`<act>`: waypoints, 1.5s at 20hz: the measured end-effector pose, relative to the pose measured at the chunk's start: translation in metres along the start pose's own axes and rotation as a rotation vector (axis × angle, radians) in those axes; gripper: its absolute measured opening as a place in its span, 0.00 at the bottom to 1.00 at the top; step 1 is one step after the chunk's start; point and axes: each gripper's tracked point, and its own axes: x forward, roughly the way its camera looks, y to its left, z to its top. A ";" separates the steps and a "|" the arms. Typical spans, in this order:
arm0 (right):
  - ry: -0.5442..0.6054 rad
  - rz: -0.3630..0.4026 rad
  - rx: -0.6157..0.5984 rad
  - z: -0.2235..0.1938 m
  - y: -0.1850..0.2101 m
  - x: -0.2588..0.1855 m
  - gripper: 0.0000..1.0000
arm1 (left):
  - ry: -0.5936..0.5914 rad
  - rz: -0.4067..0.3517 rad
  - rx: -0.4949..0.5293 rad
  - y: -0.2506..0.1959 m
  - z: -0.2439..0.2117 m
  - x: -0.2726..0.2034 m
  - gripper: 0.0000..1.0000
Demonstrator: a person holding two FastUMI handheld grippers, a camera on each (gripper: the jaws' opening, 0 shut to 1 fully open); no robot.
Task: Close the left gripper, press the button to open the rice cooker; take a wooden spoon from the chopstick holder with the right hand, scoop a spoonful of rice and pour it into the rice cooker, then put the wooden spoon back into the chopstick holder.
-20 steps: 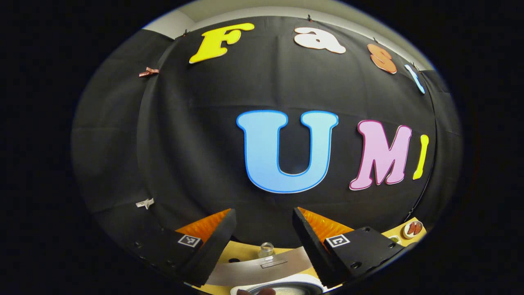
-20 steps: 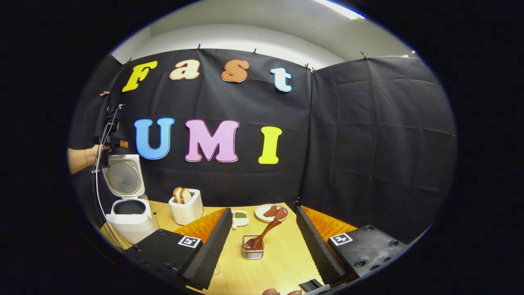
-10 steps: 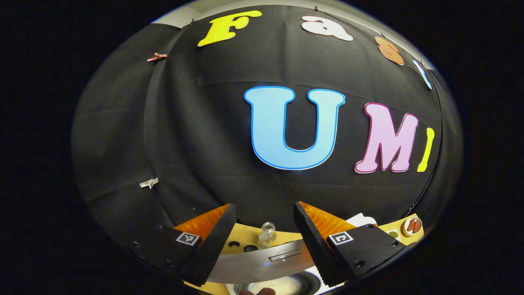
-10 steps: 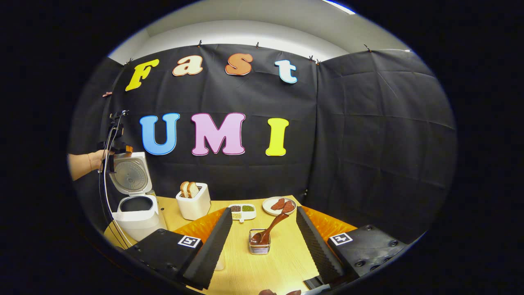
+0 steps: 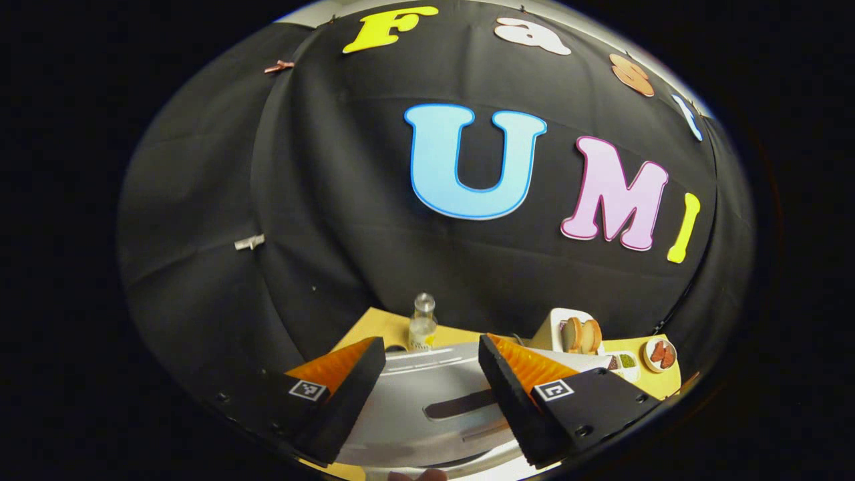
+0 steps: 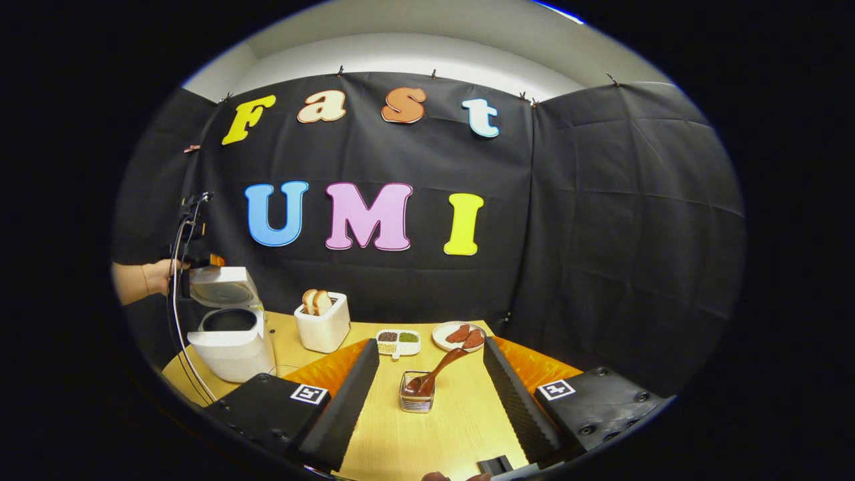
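Left claw [image 5: 431,364] spread, nothing pinched — grey lid of white rice cooker [image 6: 230,331] lower centre behind its fingers. Right claw [image 6: 431,374] spread, empty. Brown wooden spoon [image 6: 434,374] in clear square chopstick holder [image 6: 417,399], lower centre on light wooden worktop [image 6: 454,427], between right claw fingers. Cooker lower left in right gripper view, lid tilted over pot.

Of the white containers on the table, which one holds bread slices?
The toaster, the white box beside the rice cooker, with two slices sticking out. The divided dish holds grains; the plate holds reddish pieces.
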 end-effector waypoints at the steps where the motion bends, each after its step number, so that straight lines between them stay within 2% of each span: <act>1: 0.004 0.003 -0.011 0.000 -0.005 0.002 0.98 | 0.009 -0.002 0.004 -0.002 -0.016 -0.003 0.96; 4: 0.008 0.008 -0.027 0.001 -0.013 0.002 0.98 | 0.013 0.000 -0.002 -0.007 -0.050 -0.012 0.96; 8: 0.029 0.026 -0.056 -0.007 -0.015 0.003 0.98 | 0.010 0.031 0.050 -0.011 -0.071 -0.018 0.98; 21: 0.030 0.040 -0.038 -0.005 -0.008 -0.001 0.96 | 0.036 0.079 0.065 -0.025 -0.120 -0.037 0.99; 26: 0.041 0.045 -0.030 -0.010 -0.007 -0.005 0.96 | 0.101 0.106 0.084 -0.029 -0.142 -0.034 0.99; 30: 0.044 0.045 -0.034 -0.012 -0.012 -0.007 0.96 | 0.067 0.109 0.099 -0.029 -0.145 -0.034 0.99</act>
